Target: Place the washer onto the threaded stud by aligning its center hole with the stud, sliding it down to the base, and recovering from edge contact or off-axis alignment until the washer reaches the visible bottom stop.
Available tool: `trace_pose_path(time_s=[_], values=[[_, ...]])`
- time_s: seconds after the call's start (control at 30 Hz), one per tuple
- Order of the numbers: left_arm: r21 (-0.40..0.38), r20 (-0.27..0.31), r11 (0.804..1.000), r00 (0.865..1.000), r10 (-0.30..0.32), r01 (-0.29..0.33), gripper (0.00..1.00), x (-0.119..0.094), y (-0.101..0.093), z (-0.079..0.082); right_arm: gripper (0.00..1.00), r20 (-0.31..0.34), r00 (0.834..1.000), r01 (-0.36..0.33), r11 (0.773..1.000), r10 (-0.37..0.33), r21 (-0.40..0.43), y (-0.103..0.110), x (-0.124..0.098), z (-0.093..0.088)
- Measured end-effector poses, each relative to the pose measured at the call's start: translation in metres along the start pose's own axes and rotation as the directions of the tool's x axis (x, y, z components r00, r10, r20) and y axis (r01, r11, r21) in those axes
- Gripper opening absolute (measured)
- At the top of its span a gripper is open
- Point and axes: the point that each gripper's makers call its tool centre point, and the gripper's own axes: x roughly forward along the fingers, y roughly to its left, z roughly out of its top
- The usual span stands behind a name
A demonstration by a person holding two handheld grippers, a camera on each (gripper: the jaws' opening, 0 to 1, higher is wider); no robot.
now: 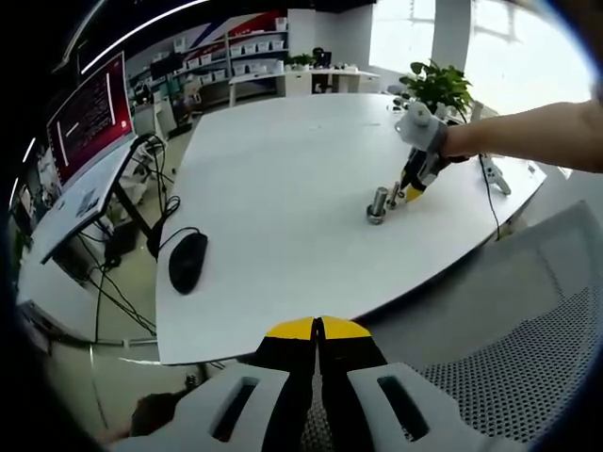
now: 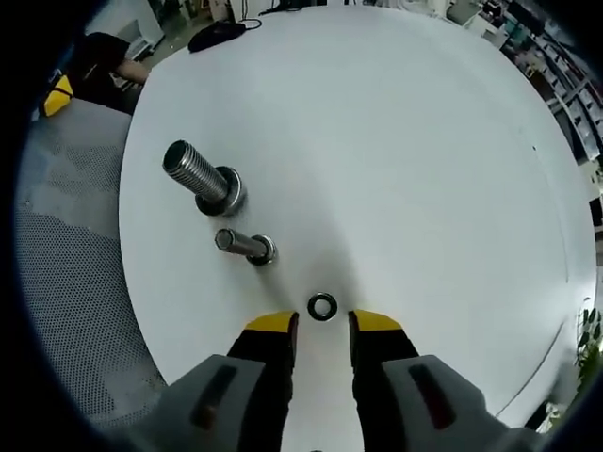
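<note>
— Washer (image 2: 322,306) lies flat on the surface (image 2: 405,141), just ahead of my right gripper (image 2: 323,327), near the small stud (image 2: 243,245).
— Handling?
— Thin, stiff, probably slippery; I'd pinch its rim. Right jaws narrowly open, angled down over it. Left gripper (image 1: 317,330) hangs back, jaws closed, empty.

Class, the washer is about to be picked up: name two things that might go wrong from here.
1. The washer lies flat on the table between the open tips of the right hand-held gripper, so the tips may slide over it rather than grip.
2. Two studs stand close together; the washer could be carried to the large stud instead of the small stud.
</note>
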Motion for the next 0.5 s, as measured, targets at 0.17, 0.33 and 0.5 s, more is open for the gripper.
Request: trace_pose_path(time_s=[0.17,0.33,0.5], values=[[0.001,-0.003,1.0,1.0,-0.001,0.001,0.0,-0.0001,-0.0004,-0.0006,0.23,-0.02,1.0,-0.006,1.0,0.005,-0.025,-0.0007,0.0002,0.0008],[0.003,-0.005,1.0,1.0,-0.003,0.003,0.0,-0.0001,-0.0007,-0.0008,0.19,-0.016,1.0,-0.002,1.0,0.001,-0.03,-0.0005,-0.0005,0.003],[0.001,-0.001,1.0,1.0,0.0,0.0,0.0,-0.0001,-0.0004,-0.0002,0.16,-0.02,1.0,0.009,0.999,-0.01,-0.049,-0.0006,0.0007,0.0046]])
